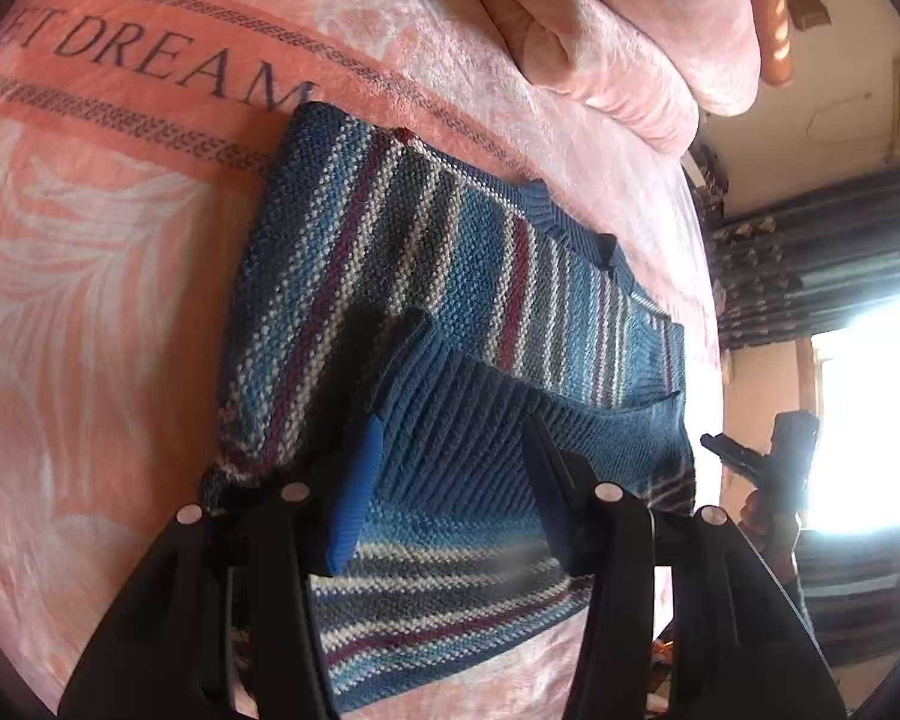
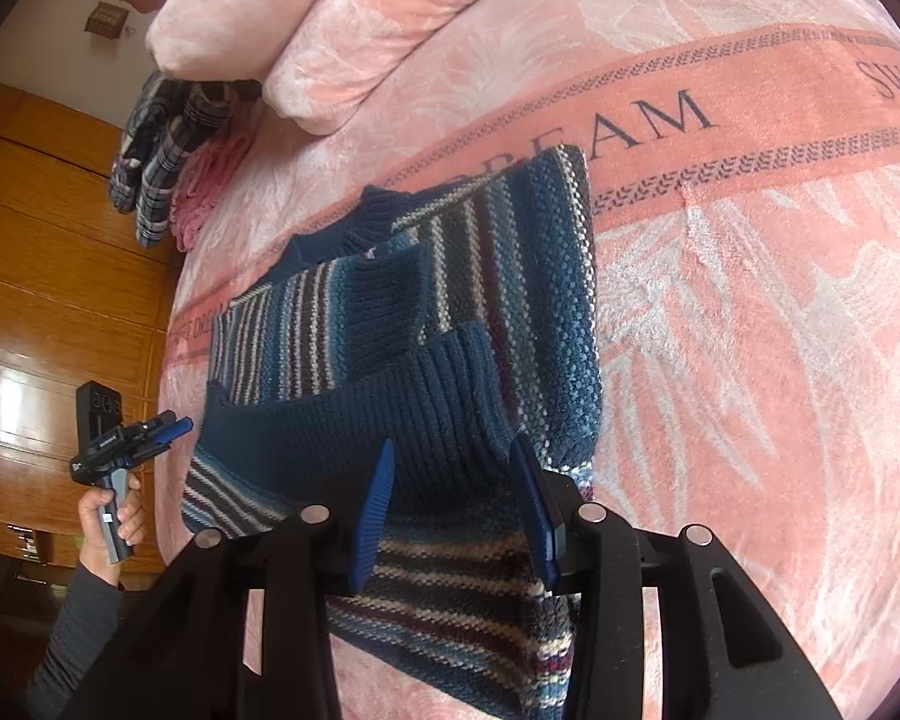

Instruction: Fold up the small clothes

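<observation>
Left gripper (image 1: pixel 450 480) spread, empty, above near ribbed hem of striped sweater (image 1: pixel 450 276). Right gripper (image 2: pixel 456 498) likewise spread, empty, over same hem. Sweater lies partly folded on pink blanket (image 2: pixel 750 360), long axis running far from both; neither clearly nearer.

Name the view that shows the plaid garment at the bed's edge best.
The right wrist view. The plaid garment hangs over the edge of the pink blanket there, beside the folded striped sweater, unblocked. The left wrist view does not show it at all.
</observation>
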Available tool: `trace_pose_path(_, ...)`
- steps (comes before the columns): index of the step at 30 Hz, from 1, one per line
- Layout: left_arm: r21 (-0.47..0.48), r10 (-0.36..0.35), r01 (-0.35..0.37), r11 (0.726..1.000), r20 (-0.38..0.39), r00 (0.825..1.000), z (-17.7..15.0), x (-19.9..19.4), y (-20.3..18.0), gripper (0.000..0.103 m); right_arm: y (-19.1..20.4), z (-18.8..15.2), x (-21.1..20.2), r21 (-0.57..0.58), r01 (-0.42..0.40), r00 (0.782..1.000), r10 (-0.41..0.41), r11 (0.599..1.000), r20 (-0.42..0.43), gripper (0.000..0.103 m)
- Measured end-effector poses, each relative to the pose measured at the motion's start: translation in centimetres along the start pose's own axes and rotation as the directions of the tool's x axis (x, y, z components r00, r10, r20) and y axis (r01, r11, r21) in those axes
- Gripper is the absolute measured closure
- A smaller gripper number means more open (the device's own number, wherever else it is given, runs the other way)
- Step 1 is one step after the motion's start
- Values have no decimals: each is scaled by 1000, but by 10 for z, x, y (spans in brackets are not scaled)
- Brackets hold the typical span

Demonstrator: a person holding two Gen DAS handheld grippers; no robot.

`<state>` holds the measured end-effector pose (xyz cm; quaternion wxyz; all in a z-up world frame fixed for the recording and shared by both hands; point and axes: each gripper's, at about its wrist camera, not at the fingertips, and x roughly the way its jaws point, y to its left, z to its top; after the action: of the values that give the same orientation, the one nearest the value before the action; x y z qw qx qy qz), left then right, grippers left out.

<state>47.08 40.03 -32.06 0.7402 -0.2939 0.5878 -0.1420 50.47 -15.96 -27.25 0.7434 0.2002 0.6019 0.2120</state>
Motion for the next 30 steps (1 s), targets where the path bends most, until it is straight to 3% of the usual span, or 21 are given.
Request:
trace_pose_path(4, 70, 103, -100, 992, -37, 994, 16, 20, -1, 47, -8, 8, 19, -6, 20, 1000, -20, 1000, -25, 61)
trace_pose_path(8, 94, 107, -100, 991, -73, 992, 24, 32, 2, 50, -7, 12, 27, -24, -1, 999, 0, 1000, -48, 60)
trace_pose_path(9, 107, 94, -85, 991, -78, 993, 21, 32, 0, 60, -6, 11, 27, -37, -1, 999, -1, 999, -51, 60)
trace_pose_path(10, 123, 88, -78, 989, -78, 993, 19, 32, -3, 76, -3, 10, 28, -51, 1, 999, -4, 999, -54, 60)
trace_pose_path(12, 143, 96, -84, 986, -80, 992, 15, 32, -5, 96, 0, 7, 29, -75, 22, 998, -27, 997, -61, 62)
trace_pose_path(15, 127, 59, -50, 991, -66, 996, 8, 28, -2, 95, 3, 4, 28, -92, 22, 998, -27, 996, -62, 71)
trace_pose_path(17, 112, 14, -10, 994, -33, 999, 5, 21, -4, 96, 8, 1, 20, -116, 28, 999, -33, 993, -41, 92)
trace_pose_path(24, 179, -95, 77, 981, 91, 991, 0, -31, -30, 97, 35, -4, -27, -197, 32, 998, -19, 980, 67, 95)
trace_pose_path(30, 215, -123, 81, 973, 192, 974, 42, -70, -55, 97, 48, 35, -62, -170, 58, 979, -23, 984, 201, 95)
